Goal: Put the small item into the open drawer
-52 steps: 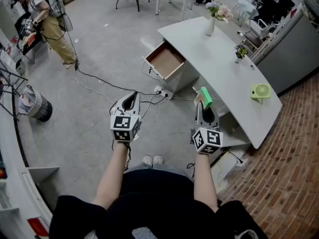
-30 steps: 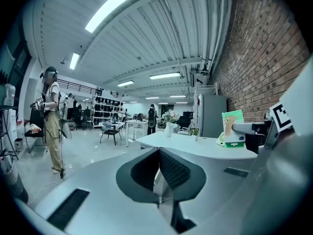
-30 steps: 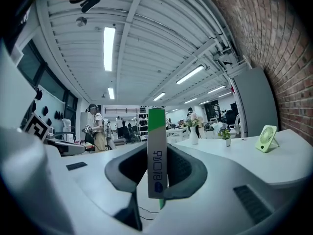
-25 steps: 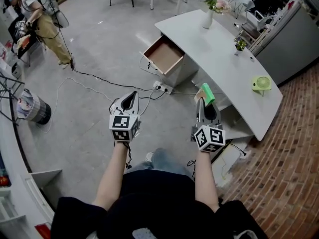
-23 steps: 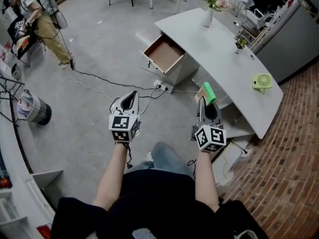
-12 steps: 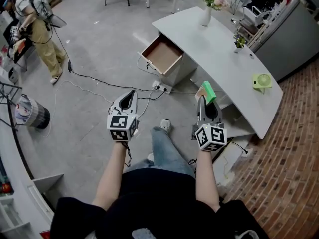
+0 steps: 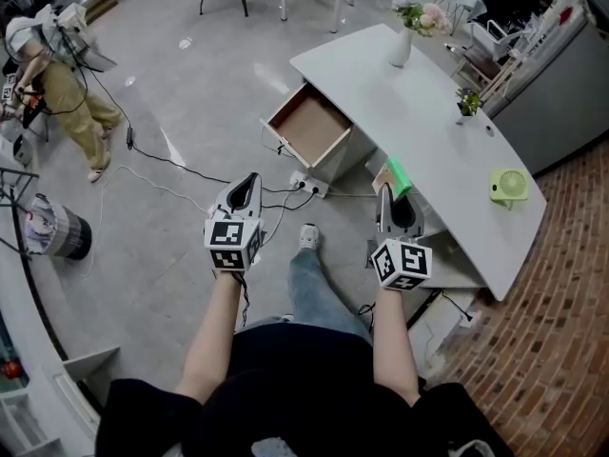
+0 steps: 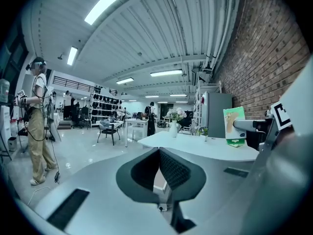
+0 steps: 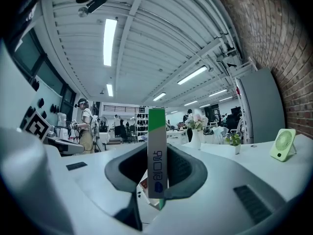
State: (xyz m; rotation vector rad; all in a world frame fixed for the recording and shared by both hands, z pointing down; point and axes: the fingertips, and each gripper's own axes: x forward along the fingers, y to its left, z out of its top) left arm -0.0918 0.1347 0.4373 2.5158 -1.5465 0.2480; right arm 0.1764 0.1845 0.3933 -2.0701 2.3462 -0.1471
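You've got two grippers up in front of you. The left gripper [image 7: 248, 181] has its jaws pressed together with nothing between them. The right gripper [image 7: 386, 191] has its jaws clamped on the one small item, a slim green-and-white box [image 7: 393, 176], standing upright in the grip. One open drawer [image 7: 309, 126] juts out from the near end of the long white worktop [image 7: 419, 141], well ahead of both grippers, and looks bare inside. On the worktop: one vase of flowers [image 7: 403, 44], one little potted plant [image 7: 466, 101] and one green desk fan [image 7: 511, 184]. On the floor between you and the drawer lie one power strip [image 7: 305, 181] and loose cables [image 7: 166, 157]. Your shoe [image 7: 307, 237] is just short of them. One other person [image 7: 55, 91] stands far left, near a bin [image 7: 55, 228].
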